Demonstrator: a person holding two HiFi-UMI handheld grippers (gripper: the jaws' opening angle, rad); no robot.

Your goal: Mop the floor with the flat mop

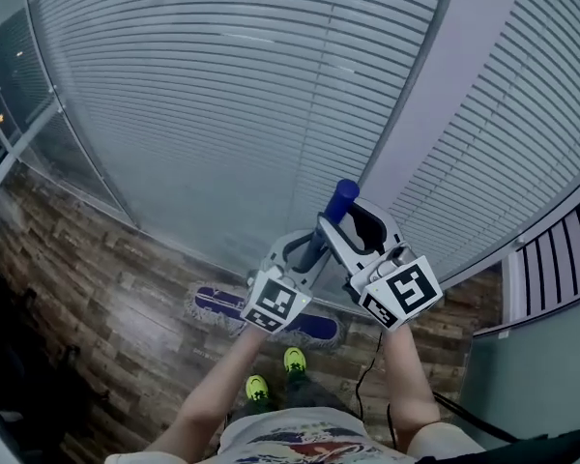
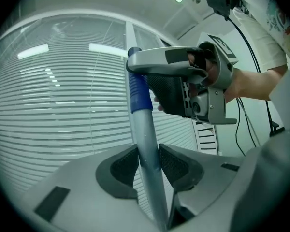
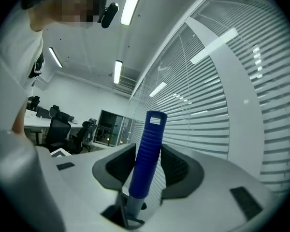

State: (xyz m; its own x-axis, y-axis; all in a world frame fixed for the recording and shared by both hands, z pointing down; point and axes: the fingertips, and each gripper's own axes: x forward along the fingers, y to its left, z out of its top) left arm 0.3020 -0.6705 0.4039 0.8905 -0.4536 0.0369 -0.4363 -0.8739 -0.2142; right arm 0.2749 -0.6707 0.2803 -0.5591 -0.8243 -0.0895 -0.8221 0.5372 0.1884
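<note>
On the wooden floor (image 1: 106, 288), just ahead of the person's shoes (image 1: 257, 388), the flat mop (image 1: 219, 304) lay near the window blinds (image 1: 222, 85). The left gripper (image 2: 150, 164) had its fingers (image 2: 123, 168) clamped on the silver shaft (image 2: 146, 129). The right gripper (image 3: 147, 166) had its fingers (image 3: 118, 166) clamped on the blue grip (image 3: 150, 144) above.

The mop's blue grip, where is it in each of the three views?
Head view: the blue grip is just right of centre, sticking up in front of the blinds.
Left gripper view: upper centre, topping the grey pole that runs between the jaws.
Right gripper view: centre, upright between the jaws.
Shared landmark: the window blinds behind it.
</note>
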